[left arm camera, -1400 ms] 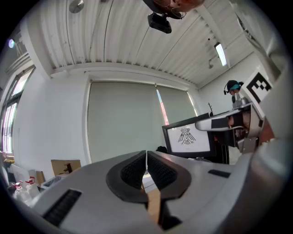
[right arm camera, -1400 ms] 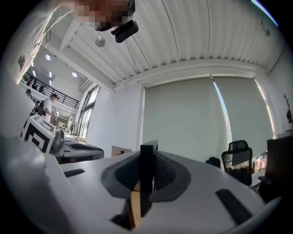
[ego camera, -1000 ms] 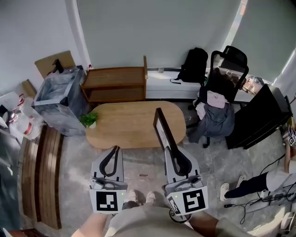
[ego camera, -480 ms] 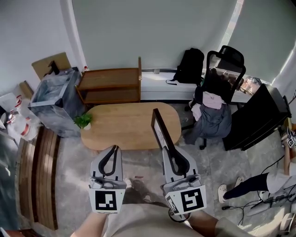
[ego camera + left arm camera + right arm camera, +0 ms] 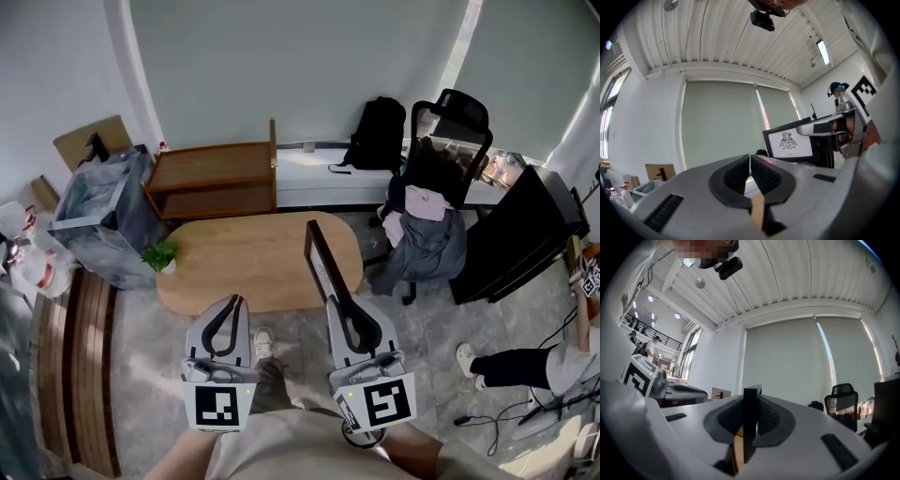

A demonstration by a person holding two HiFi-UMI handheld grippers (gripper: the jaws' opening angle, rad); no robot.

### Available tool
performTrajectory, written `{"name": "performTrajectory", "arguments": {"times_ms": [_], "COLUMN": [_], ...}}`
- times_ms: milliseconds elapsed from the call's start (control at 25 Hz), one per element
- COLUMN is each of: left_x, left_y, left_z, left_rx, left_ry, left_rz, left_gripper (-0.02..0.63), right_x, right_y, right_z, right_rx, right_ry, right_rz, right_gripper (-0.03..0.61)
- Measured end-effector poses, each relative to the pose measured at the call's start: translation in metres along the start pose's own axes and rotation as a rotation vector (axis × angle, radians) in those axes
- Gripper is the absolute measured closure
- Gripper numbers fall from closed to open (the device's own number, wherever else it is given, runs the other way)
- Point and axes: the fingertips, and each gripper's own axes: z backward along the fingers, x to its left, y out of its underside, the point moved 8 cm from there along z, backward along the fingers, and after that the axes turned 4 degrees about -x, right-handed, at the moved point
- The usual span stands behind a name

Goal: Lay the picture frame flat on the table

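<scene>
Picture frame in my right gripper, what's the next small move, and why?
Probably carry the picture frame forward over the wooden table and start tilting it flat. The right gripper is shut on its edge, the frame is held upright in the air, and the table lies just ahead.

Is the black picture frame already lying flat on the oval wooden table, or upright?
Upright: the black picture frame stands on edge, clamped in the right gripper.

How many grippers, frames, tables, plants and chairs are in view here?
Grippers: 2, left gripper and right gripper
Frame: 1
Table: 1
Plant: 1
Chair: 1
Total: 6
</scene>
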Motion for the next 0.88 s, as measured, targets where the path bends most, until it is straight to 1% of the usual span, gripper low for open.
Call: {"name": "performTrajectory", "arguments": {"times_ms": [120, 320, 680, 880], "left_x": [0.004, 0.024, 0.072, 0.105], "left_y": [0.004, 0.016, 0.04, 0.045], "left_z": [-0.014, -0.044, -0.121, -0.17], "left_rx": [-0.001, 0.016, 0.043, 0.033], "left_ry": [0.009, 0.016, 0.046, 0.082], "left_rz": [0.007, 0.031, 0.039, 0.03], "left_gripper": [0.601, 0.601, 0.601, 0.601], "right_x": [-0.005, -0.011, -0.029, -0.039], "right_y": [0.005, 0.014, 0.035, 0.039], "right_z": [-0.013, -0.049, -0.132, -0.183], "right_rx": [0.007, 0.021, 0.063, 0.077], "right_ry": [0.002, 0.009, 0.029, 0.053], "right_rz": [0.005, 0.011, 0.005, 0.01], "right_gripper": [0.548, 0.548, 0.548, 0.548]}}
